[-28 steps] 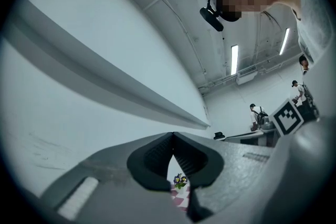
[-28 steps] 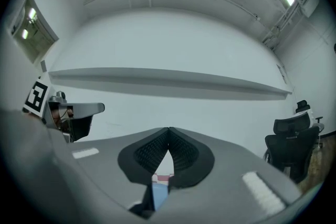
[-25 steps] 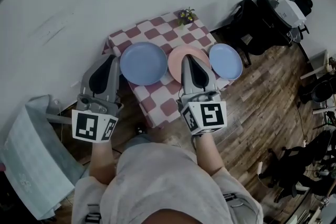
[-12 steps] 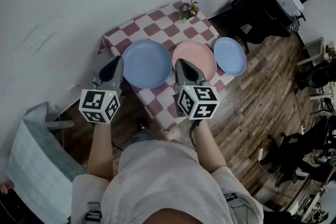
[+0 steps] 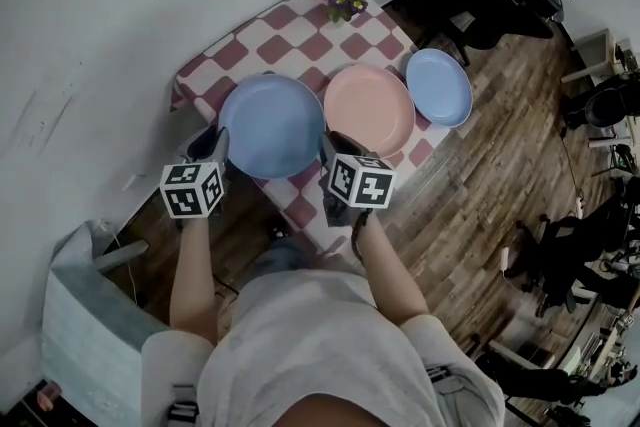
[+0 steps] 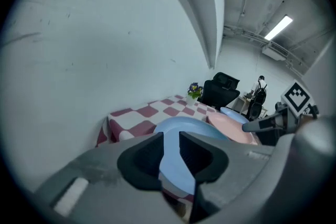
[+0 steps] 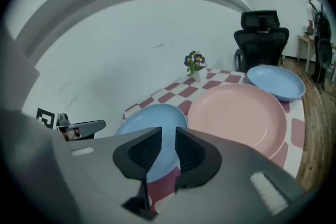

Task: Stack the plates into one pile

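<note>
1. Three smooth round plates lie in a row, unstacked, on a red-and-white checked cloth (image 5: 300,35): big blue plate (image 5: 272,125), pink plate (image 5: 369,108), small blue plate (image 5: 439,86)
2. Left gripper (image 5: 216,146) and right gripper (image 5: 327,146) flank the big blue plate; their dark ribbed jaws have just been opening, narrowly parted, clasping nothing

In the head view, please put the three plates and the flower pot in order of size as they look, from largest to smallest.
1. big blue plate
2. pink plate, a little smaller
3. small blue plate
4. flower pot, by far the smallest
</note>
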{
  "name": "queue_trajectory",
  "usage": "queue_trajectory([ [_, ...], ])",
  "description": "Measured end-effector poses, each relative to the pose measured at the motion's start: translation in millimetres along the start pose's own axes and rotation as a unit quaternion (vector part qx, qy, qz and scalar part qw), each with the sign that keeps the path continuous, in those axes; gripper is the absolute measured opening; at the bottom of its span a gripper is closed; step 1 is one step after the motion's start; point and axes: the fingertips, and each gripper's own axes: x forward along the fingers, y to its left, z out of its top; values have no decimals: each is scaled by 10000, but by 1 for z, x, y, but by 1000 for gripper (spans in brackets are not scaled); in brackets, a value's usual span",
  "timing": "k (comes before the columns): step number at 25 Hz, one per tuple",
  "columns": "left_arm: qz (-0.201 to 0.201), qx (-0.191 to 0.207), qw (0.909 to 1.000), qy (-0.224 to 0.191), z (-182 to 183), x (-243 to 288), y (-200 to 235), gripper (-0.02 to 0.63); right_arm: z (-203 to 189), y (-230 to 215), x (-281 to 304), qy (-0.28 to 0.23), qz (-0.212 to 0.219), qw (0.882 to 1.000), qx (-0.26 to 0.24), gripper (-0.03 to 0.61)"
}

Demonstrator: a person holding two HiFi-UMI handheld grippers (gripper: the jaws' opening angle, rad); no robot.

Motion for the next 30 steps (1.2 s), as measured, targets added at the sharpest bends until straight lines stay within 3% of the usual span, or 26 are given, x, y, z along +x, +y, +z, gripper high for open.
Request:
queue_trajectory([
  [7,-7,-457,9967,669,-42,35,23,135,-40,-22,32,502,-168,9958,749,104],
  [12,31,-565,9938,959,-58,50,27,135,-54,-27,46,726,-303,9935,825,104],
  [14,68,-599,9932,997,-60,52,27,92,-56,-30,48,749,-402,9929,833,67],
  [21,254,-759,9946,657,-42,37,33,66,-36,-13,42,466,-299,9976,423,63],
  [30,93,-513,9986,61,12,21,16,66,7,-3,17,-101,-230,9994,258,63],
])
